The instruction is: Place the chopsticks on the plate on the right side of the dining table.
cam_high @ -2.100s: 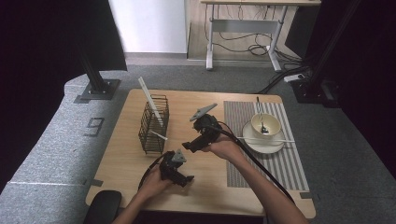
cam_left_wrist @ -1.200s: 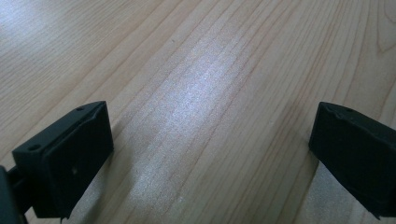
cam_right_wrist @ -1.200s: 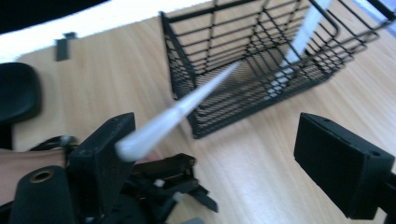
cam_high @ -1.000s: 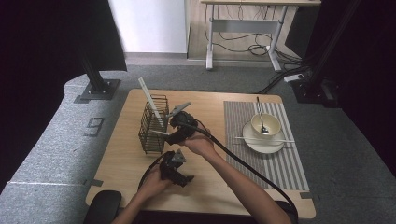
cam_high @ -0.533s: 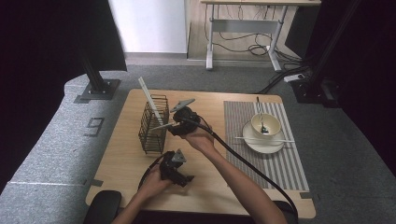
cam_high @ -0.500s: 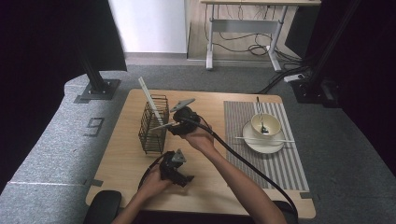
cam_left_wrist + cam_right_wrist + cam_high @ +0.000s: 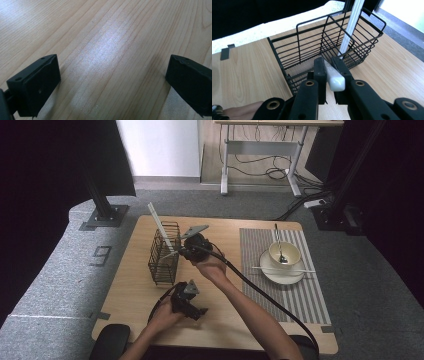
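Right claw (image 7: 329,75) pinching white utensil (image 7: 333,78), held over near rim of black wire basket (image 7: 164,254). Basket in counter (image 7: 125,285) left half, another white stick (image 7: 159,226) leaning inside. Left claw (image 7: 197,312) spread, empty, near front edge, bare wood around. Plate (image 7: 282,272) with bowl (image 7: 284,254) on striped mat (image 7: 310,295), right side.

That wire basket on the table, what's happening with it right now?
A person holds a tool in each hand. The right tool is shut on a white utensil and holds it at the rim of the black basket, where another white stick already leans. The left tool sits low over the bare table, jaws open, gripping nothing. On the striped mat are a plate and a bowl with cutlery.
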The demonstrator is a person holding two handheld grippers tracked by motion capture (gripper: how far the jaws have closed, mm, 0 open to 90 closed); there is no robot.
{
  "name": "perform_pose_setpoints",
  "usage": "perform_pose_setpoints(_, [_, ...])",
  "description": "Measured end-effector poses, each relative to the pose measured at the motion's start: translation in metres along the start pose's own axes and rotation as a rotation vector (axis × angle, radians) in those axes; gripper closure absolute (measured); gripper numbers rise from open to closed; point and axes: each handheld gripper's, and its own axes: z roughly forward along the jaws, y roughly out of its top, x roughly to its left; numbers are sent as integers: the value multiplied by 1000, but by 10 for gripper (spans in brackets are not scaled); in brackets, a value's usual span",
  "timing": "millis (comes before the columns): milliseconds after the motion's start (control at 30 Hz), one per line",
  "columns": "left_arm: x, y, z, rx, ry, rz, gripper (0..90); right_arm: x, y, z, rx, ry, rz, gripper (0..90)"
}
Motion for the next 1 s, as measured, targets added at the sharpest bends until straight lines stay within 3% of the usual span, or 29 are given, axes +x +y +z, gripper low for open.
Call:
perform_pose_setpoints(200, [0, 0, 0, -1, 1, -2, 0, 0, 2, -7, -6, -1, -10, 817])
perform_pose_setpoints(667, [0, 0, 0, -1, 2, 0, 0, 1, 10, -38, 0, 60, -41, 817])
perform_pose_setpoints(1000, [0, 0, 0, -1, 3, 2, 0, -3, 14, -63, -12, 85, -25, 817])
